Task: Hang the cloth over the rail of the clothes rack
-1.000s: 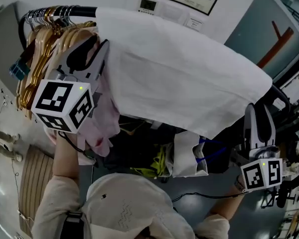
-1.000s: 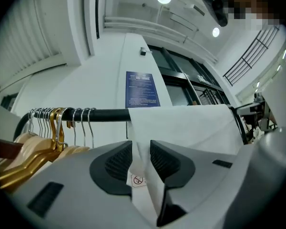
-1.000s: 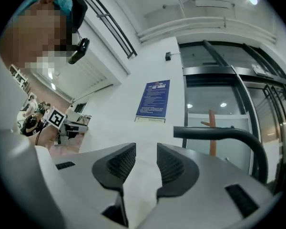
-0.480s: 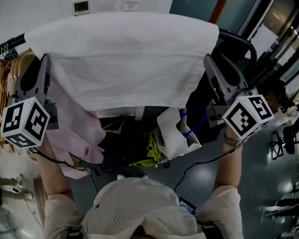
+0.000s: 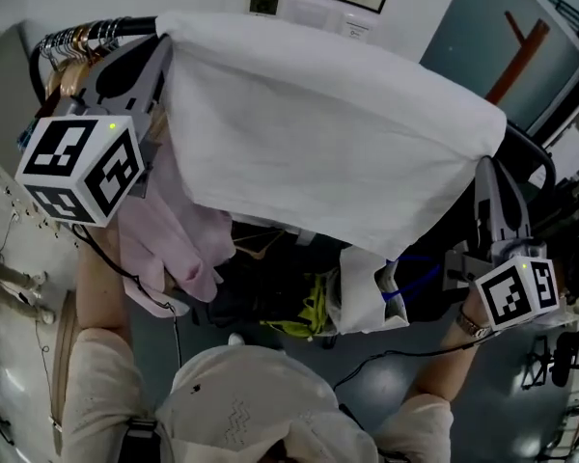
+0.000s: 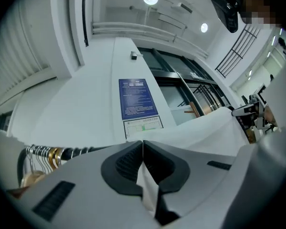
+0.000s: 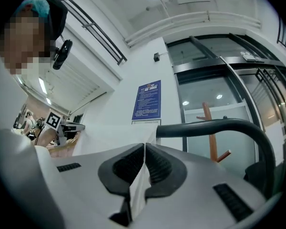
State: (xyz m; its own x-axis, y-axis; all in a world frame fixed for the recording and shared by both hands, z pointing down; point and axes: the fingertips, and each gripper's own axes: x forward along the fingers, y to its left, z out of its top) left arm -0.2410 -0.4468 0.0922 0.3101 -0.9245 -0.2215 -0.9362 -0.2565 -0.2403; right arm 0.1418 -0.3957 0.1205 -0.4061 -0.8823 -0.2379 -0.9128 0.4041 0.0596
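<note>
Head view: cloth [image 5: 318, 123] over rail [image 5: 135, 25], ends pinched in just-closed left gripper [image 5: 159, 51], right gripper [image 5: 485, 169]

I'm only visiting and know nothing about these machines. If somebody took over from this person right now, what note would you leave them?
Left hand-held gripper: jaws just closed, shut on the left edge of the white cloth, up near the rail.
Right hand-held gripper: jaws just closed, shut on the cloth's right edge.
Cloth: draped over the rail, next to the hangers.
Done: the cloth is over the rail.
Left: probably even it out, then open both grippers and draw back.
</note>
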